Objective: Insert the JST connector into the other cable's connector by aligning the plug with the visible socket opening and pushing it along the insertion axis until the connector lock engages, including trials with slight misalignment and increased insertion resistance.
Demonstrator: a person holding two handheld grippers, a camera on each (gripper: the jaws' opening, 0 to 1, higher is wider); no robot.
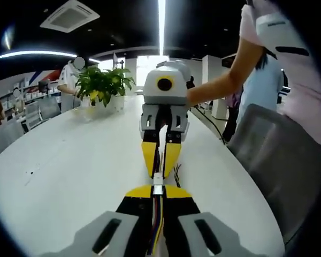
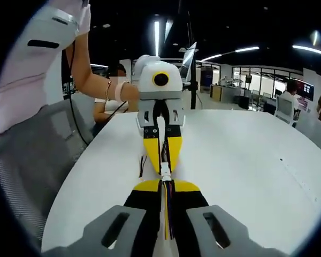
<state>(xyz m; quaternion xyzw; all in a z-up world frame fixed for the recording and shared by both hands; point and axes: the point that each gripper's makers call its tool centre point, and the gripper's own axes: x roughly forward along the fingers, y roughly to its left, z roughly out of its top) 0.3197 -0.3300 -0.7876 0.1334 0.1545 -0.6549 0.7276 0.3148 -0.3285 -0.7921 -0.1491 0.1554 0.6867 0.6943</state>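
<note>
Left gripper (image 1: 158, 194) pinches its wires; right gripper (image 2: 165, 184) pinches the other cable. White connectors (image 1: 158, 181) touch above the table (image 1: 69, 160); whether they clicked is unclear.

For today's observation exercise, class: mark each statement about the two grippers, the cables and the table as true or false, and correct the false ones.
1. The two grippers face each other tip to tip. True: the left gripper meets the right gripper above the white table.
2. Each gripper's jaws are closed on a wired cable. True.
3. A white connector sits between the tips. True.
4. The table is dark wood. False: it is white.
5. A potted plant lies tipped over. False: it stands upright.
</note>
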